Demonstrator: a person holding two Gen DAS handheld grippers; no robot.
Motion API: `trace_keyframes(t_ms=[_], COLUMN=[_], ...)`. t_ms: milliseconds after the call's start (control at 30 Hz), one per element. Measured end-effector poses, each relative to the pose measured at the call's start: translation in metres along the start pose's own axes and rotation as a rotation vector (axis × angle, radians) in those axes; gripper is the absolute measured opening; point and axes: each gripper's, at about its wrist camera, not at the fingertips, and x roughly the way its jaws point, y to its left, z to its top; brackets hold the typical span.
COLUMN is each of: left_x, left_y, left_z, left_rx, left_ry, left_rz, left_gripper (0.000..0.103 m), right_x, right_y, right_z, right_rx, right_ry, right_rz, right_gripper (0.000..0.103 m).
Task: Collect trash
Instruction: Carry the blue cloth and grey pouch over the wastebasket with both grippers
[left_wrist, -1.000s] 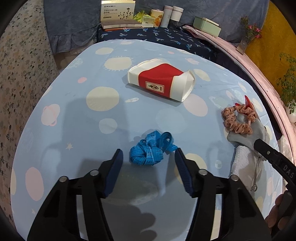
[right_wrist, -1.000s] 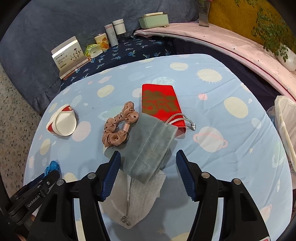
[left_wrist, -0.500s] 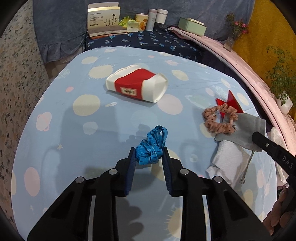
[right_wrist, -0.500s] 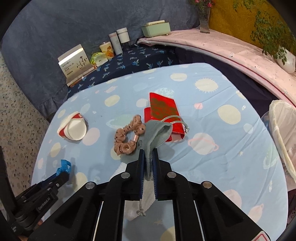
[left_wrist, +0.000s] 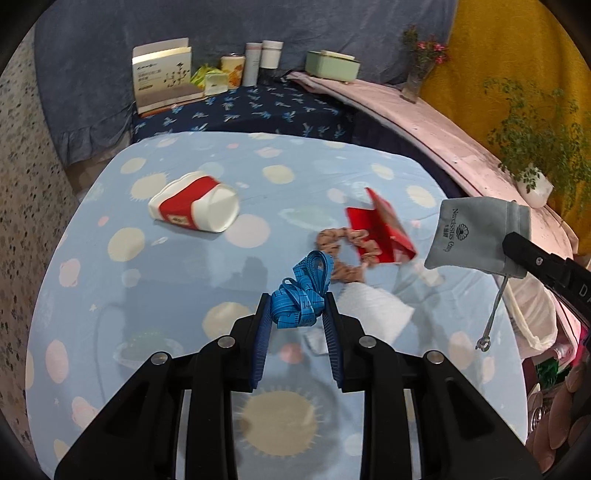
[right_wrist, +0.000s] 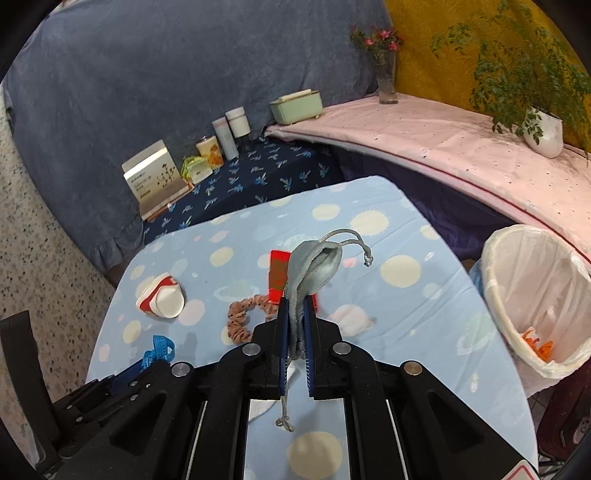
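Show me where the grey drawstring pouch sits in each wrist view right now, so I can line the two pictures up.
Left wrist view: the grey drawstring pouch hangs at the right edge, pinched by the right gripper, above the table.
Right wrist view: the pouch is at centre, clamped between the fingers, cords trailing.
Shared landmark: the red-and-white paper cup lying on its side on the tablecloth.

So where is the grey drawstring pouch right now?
The grey drawstring pouch hangs clamped in the right tool, lifted above the table over the red envelope, with the lined trash bin off to its right.
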Motion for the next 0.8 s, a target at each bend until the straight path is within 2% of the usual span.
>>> trace_keyframes(t_ms=[400, 800], left_x=[-0.014, -0.013], left_y=[-0.08, -0.156], left_z=[-0.002, -0.008], left_rx=[0.128, 0.246], left_ry=[-0.024, -0.022], left_rz=[-0.05, -0.092], left_gripper=[0.027, 0.027], right_x=[-0.041, -0.07], right_y=[-0.059, -0.135], right_z=[0.003, 0.0], right_rx=[0.069, 0.169], right_ry=[-0.063, -0.106], right_rz=[-0.036, -0.094], right_gripper=[0.007, 0.007])
